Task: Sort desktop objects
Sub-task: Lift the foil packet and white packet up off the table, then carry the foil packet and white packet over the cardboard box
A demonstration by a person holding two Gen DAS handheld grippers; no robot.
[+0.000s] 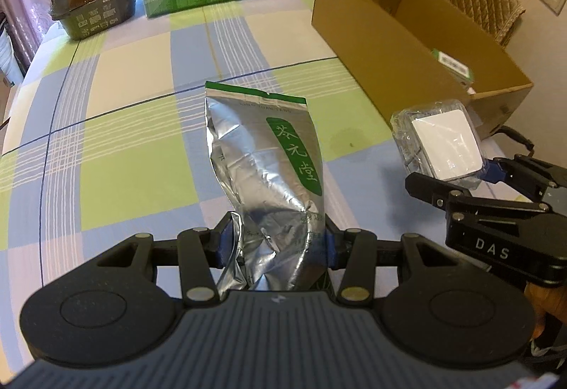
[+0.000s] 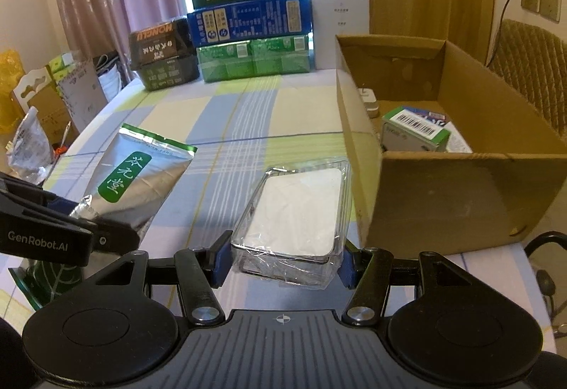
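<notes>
The left gripper (image 1: pixel 278 243) pinches the crumpled bottom of the silver pouch (image 1: pixel 264 155), held above the checked tablecloth (image 1: pixel 124 127); the right gripper (image 2: pixel 283 263) clamps the wrapped white box (image 2: pixel 294 215) just beside the cardboard box (image 2: pixel 460 197); best to lift each over the near wall before letting go, one at a time, keeping both grips firm.

Right gripper (image 2: pixel 285 259) clamps a wrapped white box (image 2: pixel 294 219) — cardboard box (image 2: pixel 460 197) just beside.

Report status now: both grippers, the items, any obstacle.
Left gripper shut on silver pouch. Right gripper shut on wrapped white box. Cardboard box open, path clear.
</notes>
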